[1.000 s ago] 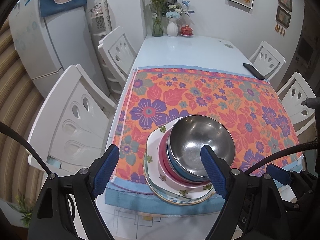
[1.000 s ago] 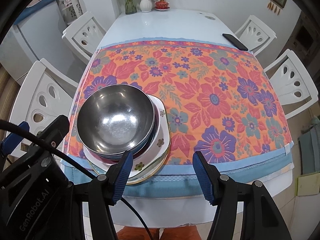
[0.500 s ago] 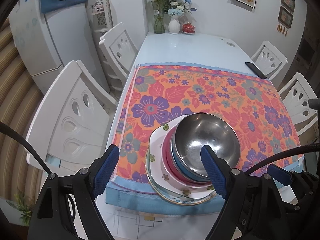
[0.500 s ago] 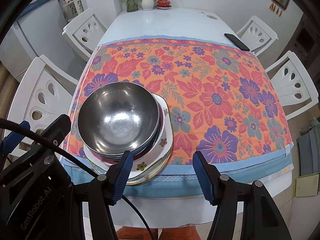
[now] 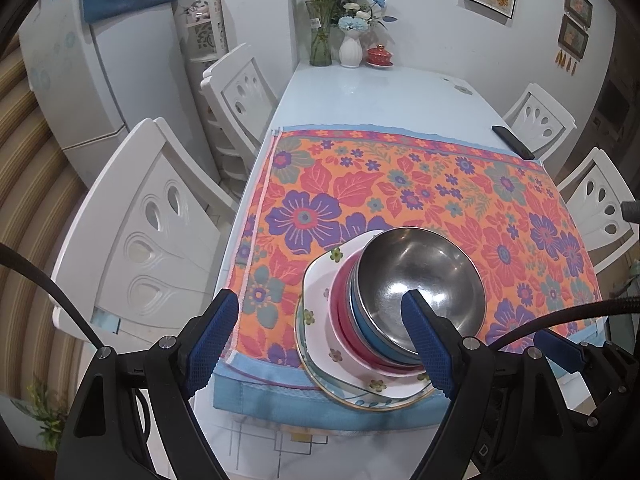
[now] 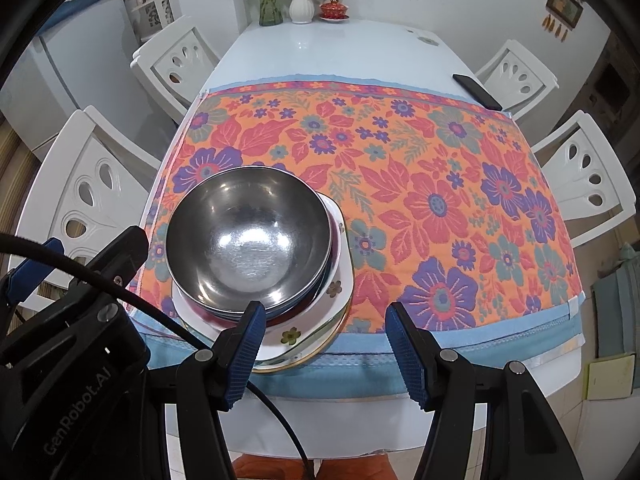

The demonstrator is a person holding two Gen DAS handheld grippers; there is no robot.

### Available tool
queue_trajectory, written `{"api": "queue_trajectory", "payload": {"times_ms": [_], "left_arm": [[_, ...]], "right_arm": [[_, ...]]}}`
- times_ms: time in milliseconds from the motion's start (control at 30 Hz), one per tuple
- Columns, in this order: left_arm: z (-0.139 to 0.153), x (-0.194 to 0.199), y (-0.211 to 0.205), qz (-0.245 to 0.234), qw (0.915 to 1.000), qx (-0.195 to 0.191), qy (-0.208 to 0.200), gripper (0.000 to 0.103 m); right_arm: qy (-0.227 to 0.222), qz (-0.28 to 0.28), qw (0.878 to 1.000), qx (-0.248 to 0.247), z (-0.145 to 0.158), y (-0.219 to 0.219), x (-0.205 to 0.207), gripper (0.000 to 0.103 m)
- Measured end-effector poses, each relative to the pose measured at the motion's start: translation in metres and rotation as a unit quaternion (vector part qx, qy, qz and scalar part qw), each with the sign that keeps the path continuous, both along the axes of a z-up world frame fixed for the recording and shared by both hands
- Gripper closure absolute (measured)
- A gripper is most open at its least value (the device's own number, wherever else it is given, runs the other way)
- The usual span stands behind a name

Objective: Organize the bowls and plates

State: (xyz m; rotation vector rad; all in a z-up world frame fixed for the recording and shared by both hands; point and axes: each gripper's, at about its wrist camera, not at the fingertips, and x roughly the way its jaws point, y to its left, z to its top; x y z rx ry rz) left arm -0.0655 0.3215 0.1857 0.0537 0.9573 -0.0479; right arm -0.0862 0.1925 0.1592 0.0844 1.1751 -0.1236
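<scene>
A steel bowl (image 5: 424,280) tops a stack of a blue bowl (image 5: 362,322), a red bowl (image 5: 340,316) and white flowered plates (image 5: 320,280) near the front edge of the floral cloth (image 5: 400,184). The stack also shows in the right wrist view, with the steel bowl (image 6: 248,240) over the plates (image 6: 336,288). My left gripper (image 5: 320,340) is open and empty, held above and in front of the stack. My right gripper (image 6: 324,344) is open and empty, above the table's front edge, just right of the stack.
White chairs (image 5: 140,240) (image 6: 588,176) stand on both sides of the table. A black phone (image 6: 476,92) lies at the cloth's far right corner. Vases (image 5: 348,50) and a red lidded cup (image 5: 379,56) stand at the far end. A fridge (image 5: 100,80) is at left.
Both grippers have drawn back and up a little from the stack, which now sits slightly further right in the left wrist view. The stack itself has not moved.
</scene>
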Motion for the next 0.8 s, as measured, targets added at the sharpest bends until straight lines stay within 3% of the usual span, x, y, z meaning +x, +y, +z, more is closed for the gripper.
{"api": "queue_trajectory", "payload": {"times_ms": [800], "left_arm": [[-0.012,-0.001,0.008,0.013,0.9997,-0.013,0.017,0.021]], "right_arm": [[0.008,0.006,1.0,0.006,-0.009,0.009,-0.004,0.043]]}}
